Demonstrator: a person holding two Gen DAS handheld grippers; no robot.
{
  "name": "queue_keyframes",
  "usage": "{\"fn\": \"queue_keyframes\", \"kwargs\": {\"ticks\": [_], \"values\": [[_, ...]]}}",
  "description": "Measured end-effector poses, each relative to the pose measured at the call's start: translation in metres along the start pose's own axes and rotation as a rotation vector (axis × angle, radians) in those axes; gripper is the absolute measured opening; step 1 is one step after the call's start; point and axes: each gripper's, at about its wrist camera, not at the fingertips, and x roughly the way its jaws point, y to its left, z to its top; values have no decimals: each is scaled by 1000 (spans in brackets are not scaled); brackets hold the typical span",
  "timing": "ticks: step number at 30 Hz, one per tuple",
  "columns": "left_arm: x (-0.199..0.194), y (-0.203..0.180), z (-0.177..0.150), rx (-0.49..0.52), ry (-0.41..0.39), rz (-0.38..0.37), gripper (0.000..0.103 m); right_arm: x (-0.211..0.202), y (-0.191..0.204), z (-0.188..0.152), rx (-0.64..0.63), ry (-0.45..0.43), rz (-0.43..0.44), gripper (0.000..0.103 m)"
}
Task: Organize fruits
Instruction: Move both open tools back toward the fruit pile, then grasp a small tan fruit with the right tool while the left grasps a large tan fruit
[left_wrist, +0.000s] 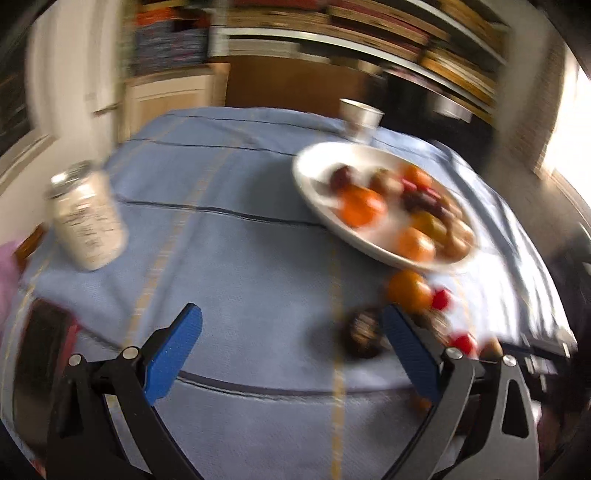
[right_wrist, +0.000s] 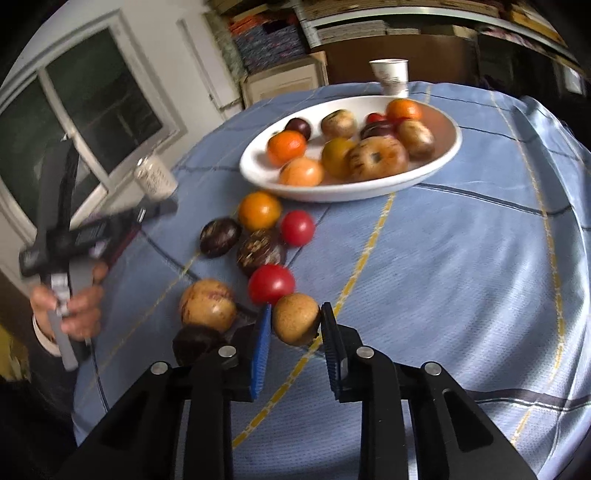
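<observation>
My right gripper (right_wrist: 296, 322) is shut on a tan round fruit (right_wrist: 295, 325), its blue pads pressing both sides. Loose fruit lies beside it on the blue cloth: a red fruit (right_wrist: 271, 284), a speckled yellow fruit (right_wrist: 207, 304), dark fruits (right_wrist: 260, 251), an orange fruit (right_wrist: 258, 210) and another red fruit (right_wrist: 297, 228). The white bowl (right_wrist: 436, 162) behind holds several fruits. My left gripper (left_wrist: 291, 332) stands open over bare cloth, a dark fruit (left_wrist: 364, 332) just inside its right finger. The bowl (left_wrist: 310, 184) sits to its upper right, blurred.
A white can (left_wrist: 86, 218) stands at the left of the table, also seen as the can (right_wrist: 155, 177). A paper cup (right_wrist: 389, 75) stands behind the bowl. A hand (right_wrist: 74, 306) holds the other gripper's handle at the left. Shelves and a window lie beyond.
</observation>
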Motion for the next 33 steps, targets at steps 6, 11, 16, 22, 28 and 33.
{"fn": "queue_keyframes", "kwargs": {"ticks": [6,11,16,22,28,33], "values": [[-10,-48,-22,256,6,-142,81,-5,-10,1,43,-20,6,27],[-10,-63,-40,366,32,-187,64,-6,-10,2,46,-22,6,27],[-13,-61,-48,395,46,-241,62,-5,-10,1,46,-20,6,27],[-9,-71,-57,449,77,-242,61,-5,-10,1,47,-19,5,27],[-4,-74,-56,437,92,-263,60,-5,-10,1,46,-17,1,27],[2,-81,-56,436,115,-269,55,-5,-10,1,47,-22,-4,27]]}}
